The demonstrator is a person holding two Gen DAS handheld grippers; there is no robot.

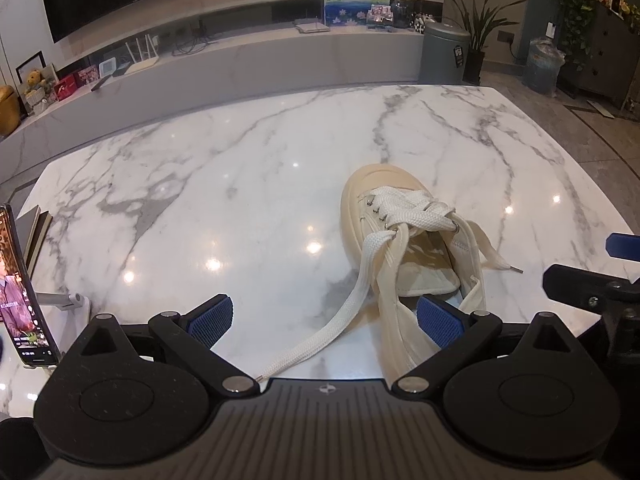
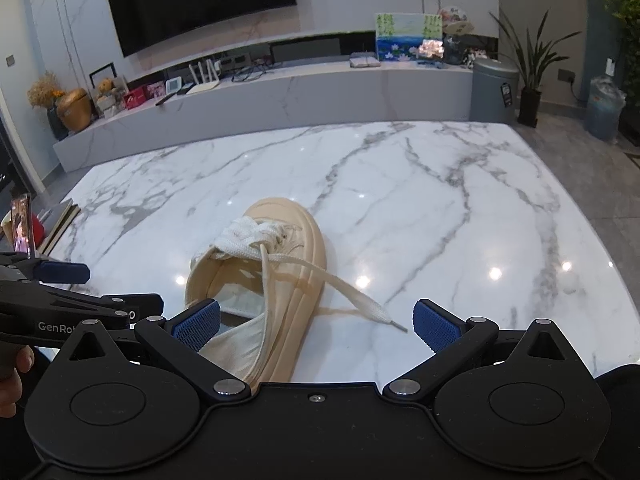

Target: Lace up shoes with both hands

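Both tools gape wide, holding nothing: left tool (image 1: 324, 318) has one lace end (image 1: 320, 340) lying between its pads, right tool (image 2: 316, 322) sits just short of the other lace end (image 2: 372, 308). Judgement: pinch each near the tip, keep tension even. Beyond, cream shoe (image 1: 404, 216) sits toe-away on the marble worktop (image 1: 240, 160), laces crossed through the eyelets, ends loose, no knot visible.

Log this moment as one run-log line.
left tool open, empty | right tool open, empty | shoe on table | lace ends loose
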